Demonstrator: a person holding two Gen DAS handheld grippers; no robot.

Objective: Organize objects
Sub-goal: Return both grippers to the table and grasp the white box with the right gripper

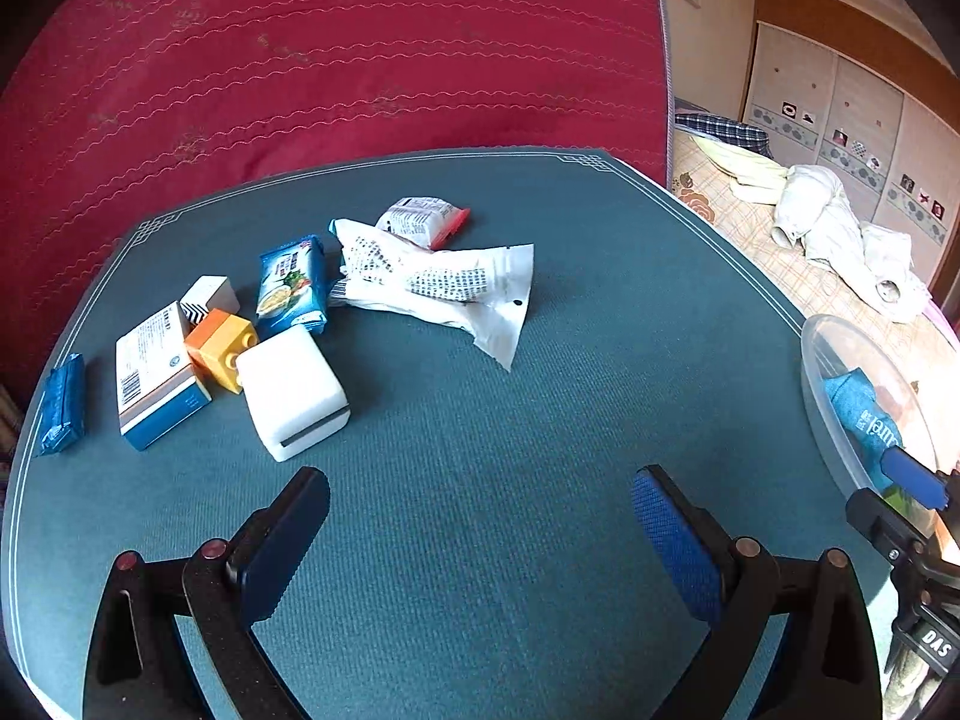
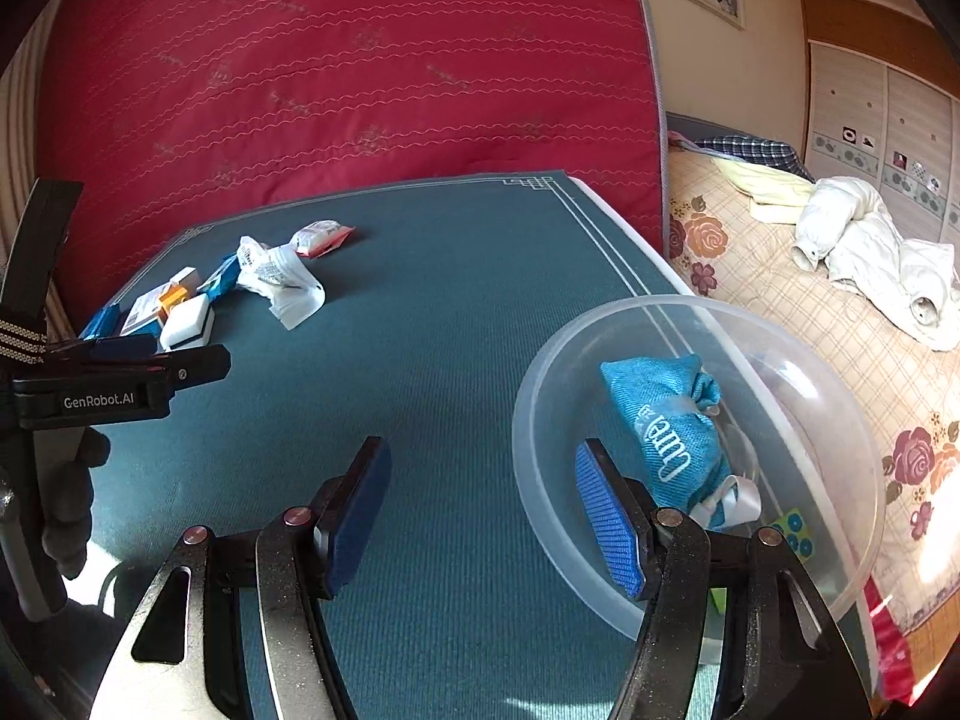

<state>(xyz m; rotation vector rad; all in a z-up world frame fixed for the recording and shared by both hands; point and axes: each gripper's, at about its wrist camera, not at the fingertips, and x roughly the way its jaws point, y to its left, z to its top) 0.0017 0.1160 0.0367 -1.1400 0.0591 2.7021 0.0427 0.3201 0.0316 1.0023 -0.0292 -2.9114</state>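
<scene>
On the teal table mat (image 1: 510, 420), a heap lies at the left: a white box (image 1: 294, 399), an orange block (image 1: 219, 348), a white-and-blue carton (image 1: 156, 378), a blue packet (image 1: 63, 405), a blue snack packet (image 1: 291, 282), a crumpled white bag (image 1: 432, 282) and a red-and-white sachet (image 1: 423, 219). My left gripper (image 1: 480, 516) hangs open and empty, short of the white box. My right gripper (image 2: 483, 510) is open and empty beside a clear plastic bowl (image 2: 690, 309), its right finger in front of the rim. A blue cloth pouch (image 2: 666, 420) lies inside the bowl.
A red quilted mattress (image 1: 330, 60) stands upright behind the table. To the right is a bed with a floral sheet (image 2: 810, 330) and white clothes (image 2: 870, 252). The left gripper's black body (image 2: 99, 399) and a gloved hand (image 2: 72, 492) are at the right wrist view's left edge.
</scene>
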